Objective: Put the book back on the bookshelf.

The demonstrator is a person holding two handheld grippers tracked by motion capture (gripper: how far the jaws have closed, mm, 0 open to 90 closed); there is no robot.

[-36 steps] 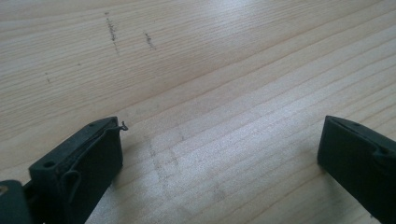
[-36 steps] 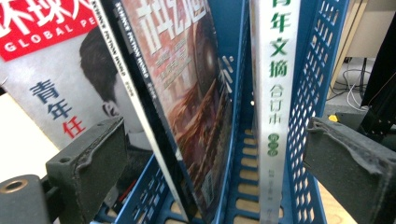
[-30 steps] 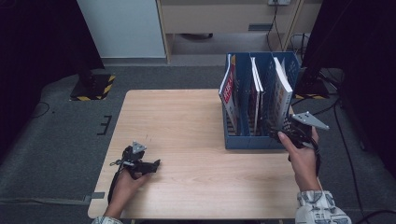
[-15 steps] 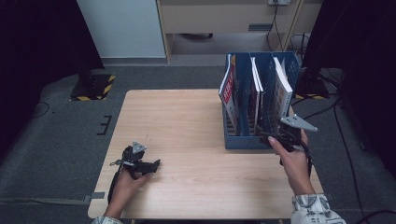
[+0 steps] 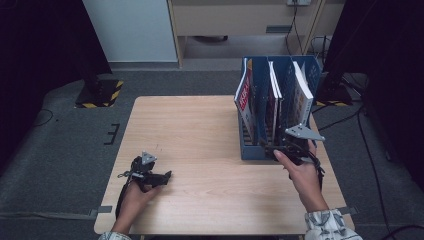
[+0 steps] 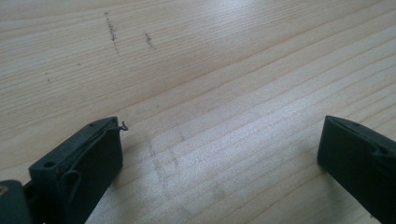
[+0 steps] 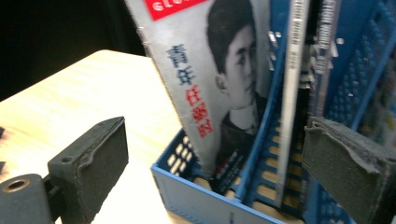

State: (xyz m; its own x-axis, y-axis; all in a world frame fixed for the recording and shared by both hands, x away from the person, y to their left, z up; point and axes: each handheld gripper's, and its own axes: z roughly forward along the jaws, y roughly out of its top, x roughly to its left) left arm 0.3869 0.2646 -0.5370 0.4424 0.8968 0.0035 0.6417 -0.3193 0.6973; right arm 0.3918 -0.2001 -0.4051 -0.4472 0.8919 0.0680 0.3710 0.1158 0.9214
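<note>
Since the earlier frames the right tool [image 5: 274, 148] has been brought leftward along the front of the blue file rack [image 5: 260, 151], while the left tool [image 5: 167, 174] is kept low on the table [image 5: 200, 130]. In the right gripper view, the jaws are seen wide apart around the rack's near corner, where a magazine [image 7: 219, 88] with a portrait cover is stood leaning. In the left gripper view, wide jaws are shown over bare wood.

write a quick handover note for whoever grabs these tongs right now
Left tongs: open, holding nothing, low over the wooden table near its front left.
Right tongs: open, holding nothing, at the front end of the blue file rack, facing the red-covered magazine in its left slot.
All magazines stand in the rack; none gripped yet.
Likely next: close the right tongs on one.
</note>
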